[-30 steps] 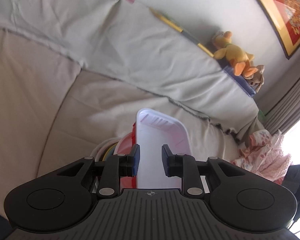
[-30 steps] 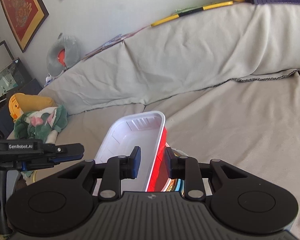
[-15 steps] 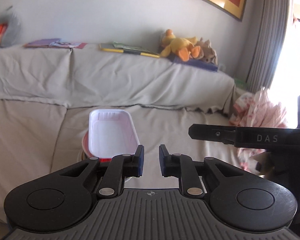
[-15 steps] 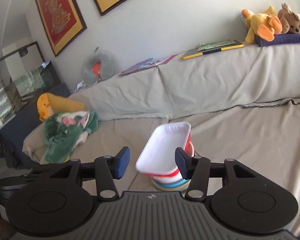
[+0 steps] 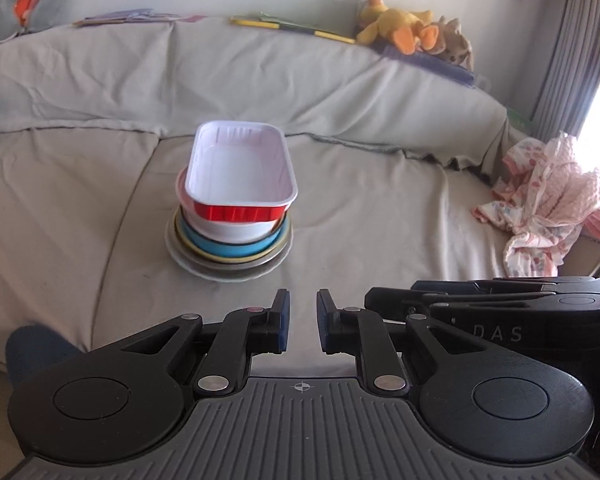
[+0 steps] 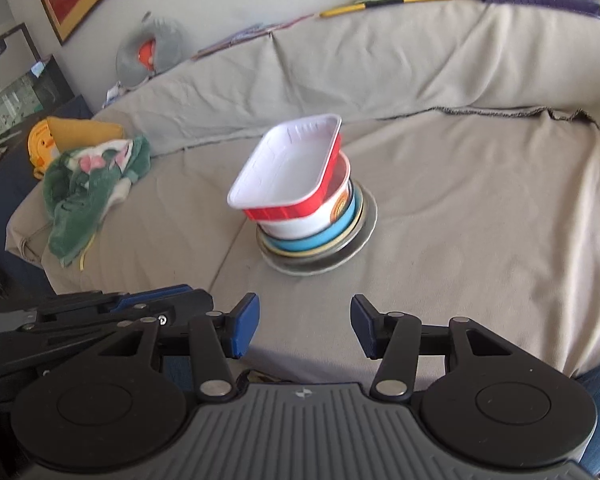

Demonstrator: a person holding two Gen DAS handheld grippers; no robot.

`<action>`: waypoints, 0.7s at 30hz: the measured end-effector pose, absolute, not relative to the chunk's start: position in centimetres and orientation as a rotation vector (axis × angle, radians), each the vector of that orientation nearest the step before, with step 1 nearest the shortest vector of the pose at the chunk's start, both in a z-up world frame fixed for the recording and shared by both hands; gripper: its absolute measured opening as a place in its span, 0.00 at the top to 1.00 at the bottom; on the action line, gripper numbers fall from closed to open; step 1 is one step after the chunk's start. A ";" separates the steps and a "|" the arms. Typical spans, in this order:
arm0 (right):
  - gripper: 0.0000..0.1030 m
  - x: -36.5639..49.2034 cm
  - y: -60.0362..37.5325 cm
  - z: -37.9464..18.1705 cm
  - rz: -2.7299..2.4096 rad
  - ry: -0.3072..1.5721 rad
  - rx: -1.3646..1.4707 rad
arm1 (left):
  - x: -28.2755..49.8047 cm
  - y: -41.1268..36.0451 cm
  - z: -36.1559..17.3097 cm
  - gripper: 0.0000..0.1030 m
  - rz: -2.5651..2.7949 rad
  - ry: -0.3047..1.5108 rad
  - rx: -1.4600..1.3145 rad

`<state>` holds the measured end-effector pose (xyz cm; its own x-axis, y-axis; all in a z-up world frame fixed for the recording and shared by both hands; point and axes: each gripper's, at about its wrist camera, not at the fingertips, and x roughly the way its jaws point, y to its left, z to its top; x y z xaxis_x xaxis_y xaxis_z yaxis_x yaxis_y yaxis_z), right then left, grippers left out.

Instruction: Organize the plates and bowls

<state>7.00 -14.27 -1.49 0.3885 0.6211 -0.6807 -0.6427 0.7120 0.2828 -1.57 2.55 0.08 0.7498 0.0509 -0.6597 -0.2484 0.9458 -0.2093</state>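
Note:
A stack of dishes stands on the beige sofa seat (image 5: 380,220). On top lies a rectangular tray (image 5: 242,172) (image 6: 292,168), white inside and red outside, tilted a little. Under it are a white bowl (image 5: 228,230) (image 6: 300,226), a blue plate (image 5: 228,249) and a wide grey plate (image 5: 228,274) at the bottom. My left gripper (image 5: 303,312) is shut with nothing in it, well short of the stack. My right gripper (image 6: 304,322) is open and empty, also short of the stack. Each gripper shows at the edge of the other's view: the right (image 5: 480,308), the left (image 6: 120,304).
A pink patterned cloth (image 5: 548,208) lies at the seat's right end, a green cloth (image 6: 92,188) and a yellow toy (image 6: 60,136) at its left end. Plush toys (image 5: 404,30), books and a grey neck pillow (image 6: 152,48) sit on the backrest.
Both grippers have drawn back from the stack. The right one let go of the tray's rim and opened; the left one closed on nothing. The tray now rests on the bowl.

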 end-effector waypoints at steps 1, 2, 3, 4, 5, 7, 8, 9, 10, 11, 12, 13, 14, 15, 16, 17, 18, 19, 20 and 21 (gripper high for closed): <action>0.51 7.1 -14.2 -1.7 0.800 0.859 -0.030 | -1.6 2.5 0.1 0.83 0.169 0.705 -0.289; 0.51 7.2 -14.2 -1.7 0.799 0.865 -0.029 | -1.6 2.3 0.1 0.83 0.172 0.703 -0.281; 0.51 7.3 -14.1 -1.9 0.796 0.872 -0.027 | -1.6 2.3 0.1 0.83 0.176 0.702 -0.275; 0.51 7.4 -14.1 -2.0 0.794 0.877 -0.025 | -1.6 2.2 0.0 0.83 0.180 0.704 -0.270; 0.51 7.5 -14.1 -2.1 0.793 0.882 -0.025 | -1.5 2.2 0.0 0.83 0.183 0.709 -0.268; 0.51 7.5 -14.1 -2.3 0.796 0.894 -0.025 | -1.5 2.1 -0.1 0.83 0.185 0.718 -0.267; 0.51 7.7 -14.1 -2.3 0.797 0.898 -0.026 | -1.5 2.1 -0.1 0.83 0.188 0.720 -0.264; 0.51 7.6 -14.0 -2.4 0.797 0.901 -0.028 | -1.4 2.0 -0.1 0.83 0.191 0.722 -0.262; 0.51 7.7 -14.0 -2.5 0.798 0.905 -0.029 | -1.4 2.0 -0.1 0.83 0.191 0.722 -0.260; 0.51 7.7 -13.9 -2.5 0.800 0.908 -0.029 | -1.4 2.0 -0.1 0.83 0.192 0.721 -0.257; 0.51 7.7 -13.9 -2.5 0.800 0.910 -0.031 | -1.4 2.0 0.0 0.83 0.192 0.720 -0.257; 0.51 7.7 -13.8 -2.6 0.801 0.911 -0.032 | -1.4 1.9 0.0 0.83 0.191 0.721 -0.256; 0.51 7.8 -13.8 -2.6 0.801 0.913 -0.033 | -1.4 1.9 -0.1 0.83 0.191 0.723 -0.256; 0.51 7.8 -13.8 -2.6 0.802 0.914 -0.034 | -1.4 2.0 -0.1 0.83 0.191 0.725 -0.257; 0.51 7.8 -13.7 -2.6 0.802 0.915 -0.035 | -1.4 2.0 -0.1 0.83 0.191 0.726 -0.258; 0.51 7.8 -13.7 -2.6 0.802 0.917 -0.035 | -1.3 2.0 -0.1 0.83 0.191 0.728 -0.258; 0.51 7.9 -13.7 -2.6 0.803 0.918 -0.037 | -1.3 2.0 -0.1 0.83 0.190 0.728 -0.259; 0.51 8.0 -13.7 -2.6 0.803 0.919 -0.037 | -1.3 2.0 -0.1 0.83 0.190 0.728 -0.259; 0.51 7.9 -13.7 -2.6 0.803 0.919 -0.037 | -1.3 2.0 -0.1 0.83 0.190 0.728 -0.258; 0.51 7.9 -13.7 -2.6 0.803 0.919 -0.036 | -1.3 2.0 -0.1 0.83 0.190 0.728 -0.258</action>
